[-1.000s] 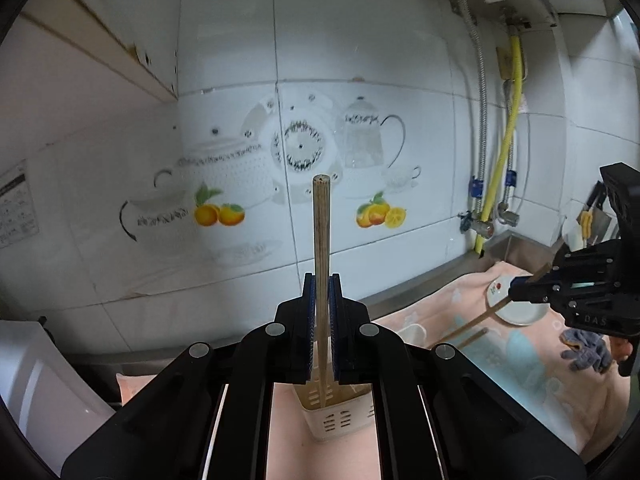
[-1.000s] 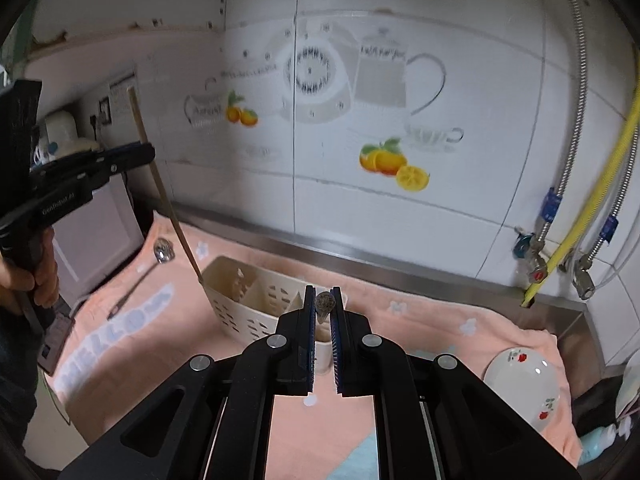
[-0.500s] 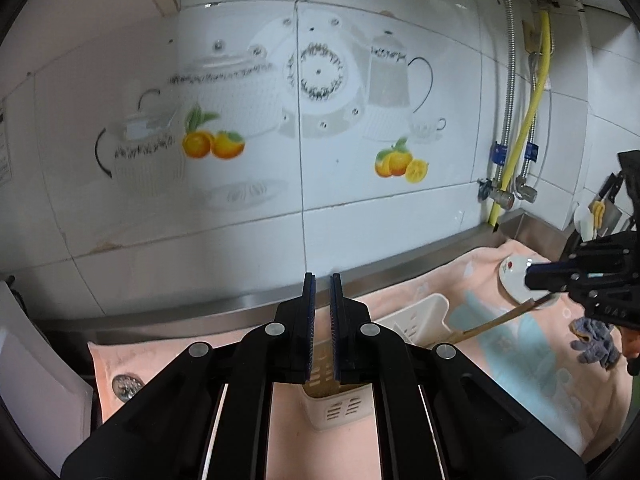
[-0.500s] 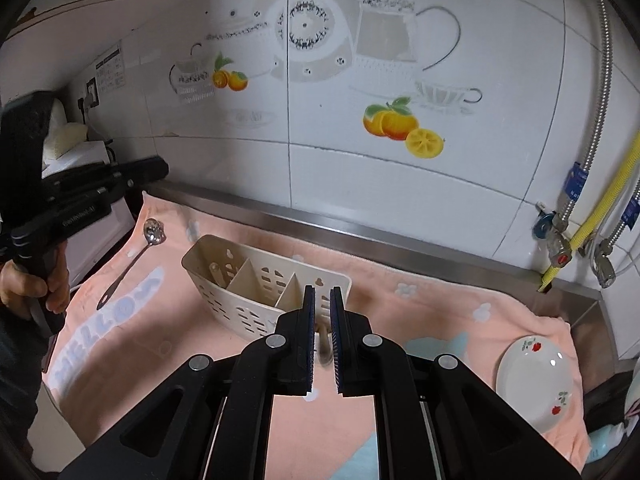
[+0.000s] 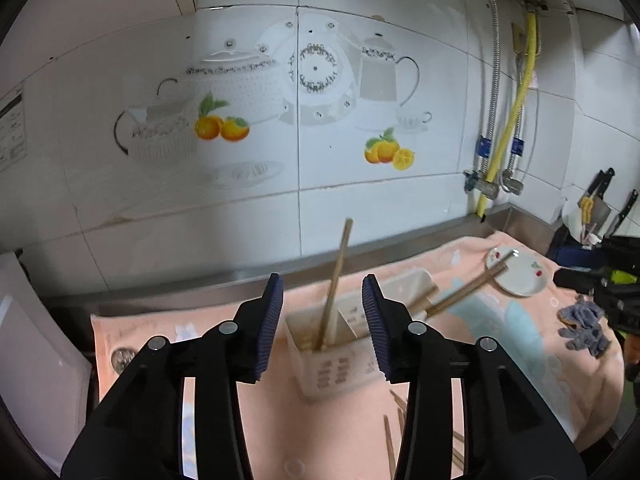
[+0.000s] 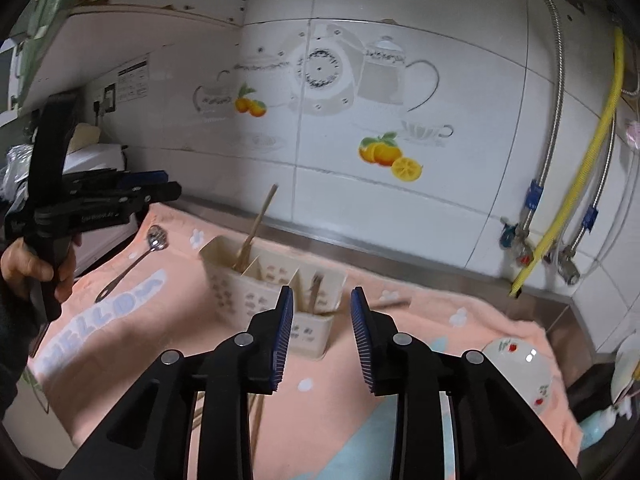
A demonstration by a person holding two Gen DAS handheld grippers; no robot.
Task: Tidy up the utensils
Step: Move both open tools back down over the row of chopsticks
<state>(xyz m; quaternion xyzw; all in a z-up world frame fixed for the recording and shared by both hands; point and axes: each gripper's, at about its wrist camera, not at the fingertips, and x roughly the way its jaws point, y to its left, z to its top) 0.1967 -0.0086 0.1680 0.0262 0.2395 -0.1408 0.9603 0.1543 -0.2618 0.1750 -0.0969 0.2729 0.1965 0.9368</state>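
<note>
A white slotted utensil holder (image 5: pixel 340 364) stands on the peach towel. One wooden chopstick (image 5: pixel 338 264) leans upright in its near compartment, free of my left gripper (image 5: pixel 322 284). That gripper's jaws are opening, and no pad touches the stick. More chopsticks (image 5: pixel 464 290) slant out of the holder's far end. In the right wrist view the holder (image 6: pixel 240 284) sits just beyond my right gripper (image 6: pixel 321 294), whose jaws are also opening with nothing pressed between them. A chopstick (image 6: pixel 316 292) rests in the holder's right compartment. A metal spoon (image 6: pixel 136 264) lies on the towel to the left.
Loose chopsticks (image 5: pixel 390 440) lie on the towel in front of the holder. A small white plate (image 5: pixel 516 272) sits at the right, with a grey rag (image 5: pixel 584 328) near it. Hoses and valves (image 6: pixel 560 240) run down the tiled wall. Knives (image 5: pixel 600 200) stand at the far right.
The left gripper came down with its upright chopstick, then opened and left it in the holder. The right gripper moved sideways and opened, and its chopstick now sits in the holder's right end.
</note>
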